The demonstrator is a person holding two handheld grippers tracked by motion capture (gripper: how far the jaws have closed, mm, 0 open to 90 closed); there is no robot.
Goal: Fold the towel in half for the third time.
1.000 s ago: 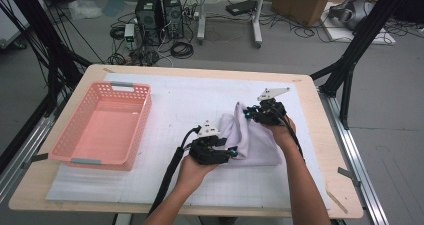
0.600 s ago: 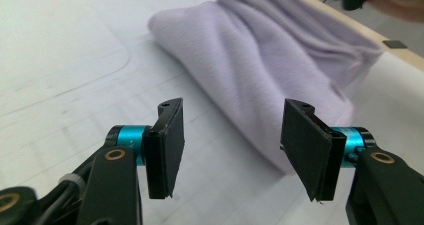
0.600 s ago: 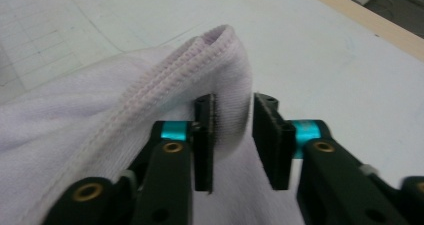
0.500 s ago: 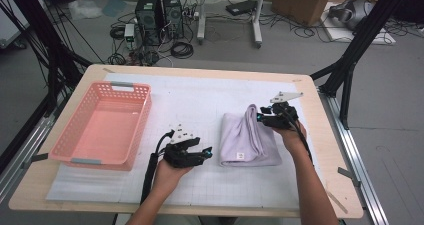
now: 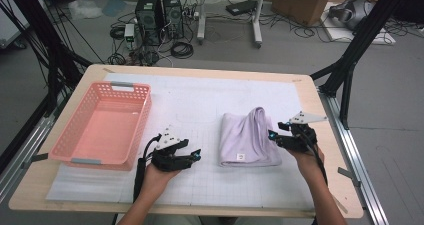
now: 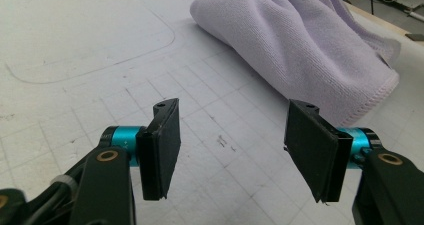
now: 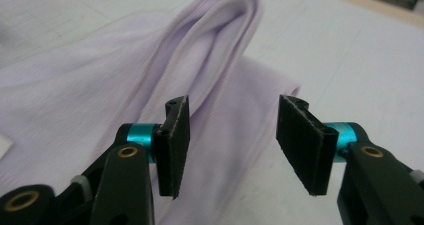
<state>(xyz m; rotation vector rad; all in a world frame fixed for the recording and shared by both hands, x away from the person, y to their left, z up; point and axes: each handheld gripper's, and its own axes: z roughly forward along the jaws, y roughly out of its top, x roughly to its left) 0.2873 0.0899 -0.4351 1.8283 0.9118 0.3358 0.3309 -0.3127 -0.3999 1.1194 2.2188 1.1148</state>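
Observation:
A folded lilac towel [image 5: 247, 137] lies on the white grid mat, with a raised fold running along its right side. My left gripper [image 5: 195, 155] rests low over the mat to the towel's left, a short gap away. Its jaws have just been opening and stand apart with nothing between them [image 6: 232, 150]; the towel [image 6: 310, 40] lies ahead of them. My right gripper [image 5: 272, 136] is at the towel's right edge, pointing left. Its jaws have also just been opening and stand wide [image 7: 232, 140] over the towel's [image 7: 100, 85] edge, pressing on nothing.
An empty pink basket [image 5: 141, 119] stands on the left part of the mat [image 5: 200, 100]. The wooden table's edge [image 5: 320, 115] runs close behind my right hand. Black frame posts, computers and cables are on the floor beyond the table.
Both grippers were on the bunched towel a second ago. The left hand has drawn away to the left and the right one to the right, jaws opened. The towel now lies folded and free.

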